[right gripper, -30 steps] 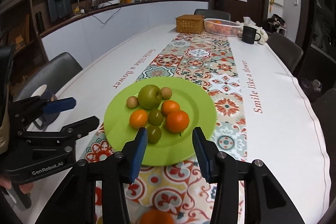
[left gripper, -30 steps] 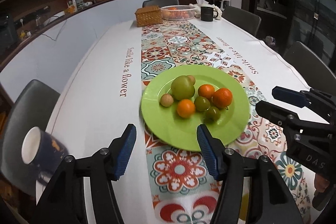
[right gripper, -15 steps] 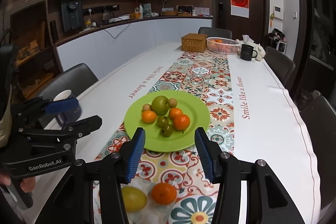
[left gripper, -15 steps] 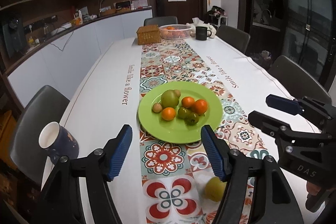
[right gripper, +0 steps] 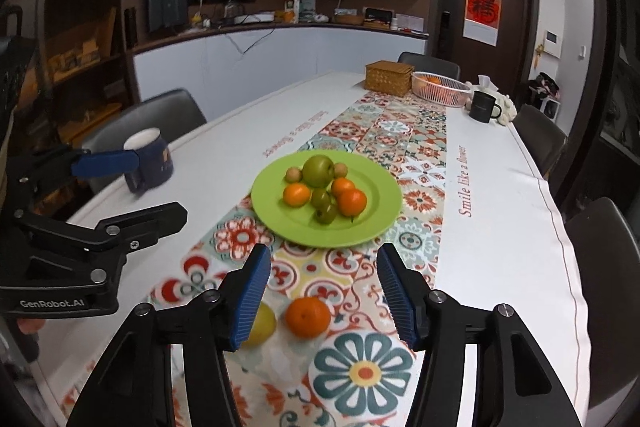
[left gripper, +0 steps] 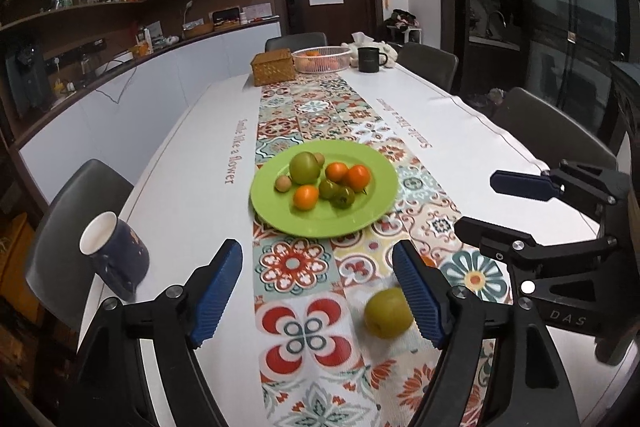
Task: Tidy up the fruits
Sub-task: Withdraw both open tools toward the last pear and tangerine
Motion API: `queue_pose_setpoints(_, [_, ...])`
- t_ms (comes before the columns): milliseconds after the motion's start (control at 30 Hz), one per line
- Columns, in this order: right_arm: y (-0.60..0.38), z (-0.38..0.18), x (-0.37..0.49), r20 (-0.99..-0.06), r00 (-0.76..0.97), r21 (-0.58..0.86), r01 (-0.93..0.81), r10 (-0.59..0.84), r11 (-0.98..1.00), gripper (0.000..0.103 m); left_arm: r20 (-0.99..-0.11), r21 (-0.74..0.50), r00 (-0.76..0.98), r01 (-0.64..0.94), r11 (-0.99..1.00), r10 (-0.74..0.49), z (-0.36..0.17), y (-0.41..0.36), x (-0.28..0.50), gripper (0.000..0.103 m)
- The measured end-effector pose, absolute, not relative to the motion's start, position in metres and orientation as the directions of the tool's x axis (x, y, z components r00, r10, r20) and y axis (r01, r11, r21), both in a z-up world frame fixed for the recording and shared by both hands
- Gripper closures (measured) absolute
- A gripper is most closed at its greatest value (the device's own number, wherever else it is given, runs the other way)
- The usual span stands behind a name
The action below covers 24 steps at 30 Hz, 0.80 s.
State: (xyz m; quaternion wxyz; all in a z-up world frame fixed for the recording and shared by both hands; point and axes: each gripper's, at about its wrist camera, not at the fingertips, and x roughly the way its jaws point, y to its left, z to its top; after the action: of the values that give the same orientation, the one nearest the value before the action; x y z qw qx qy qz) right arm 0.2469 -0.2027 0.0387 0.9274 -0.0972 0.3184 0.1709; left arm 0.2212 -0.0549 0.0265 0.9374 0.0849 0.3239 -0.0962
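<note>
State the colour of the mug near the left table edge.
Dark navy blue mug, white inside; the left wrist view shows it best.

The table [left gripper: 192,187] wears a white cloth with a patterned tile runner [left gripper: 316,115] down its middle. On the runner sits a green plate [left gripper: 372,211] holding 8 fruits — green, orange and small brown ones. Nearer the cameras, a yellow-green fruit [left gripper: 387,313] and an orange [right gripper: 308,317] lie side by side straight on the runner. A dark blue mug [left gripper: 114,261] stands on the white cloth at one long edge. At the far end stand a wicker box [left gripper: 273,67], a pink basket [left gripper: 322,59] and a black mug [left gripper: 369,59] — close together.
</note>
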Motion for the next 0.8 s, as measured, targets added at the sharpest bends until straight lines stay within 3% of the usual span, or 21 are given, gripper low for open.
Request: queue_pose_setpoints(800, [-0.188, -0.037, 0.263, -0.830, 0.513, -0.149, -0.583, 0.219, 0.799, 0.047, -0.777, 0.111, 0.583, 0.496, 0.861, -0.236, -0.047, -0.091, 0.232, 0.024])
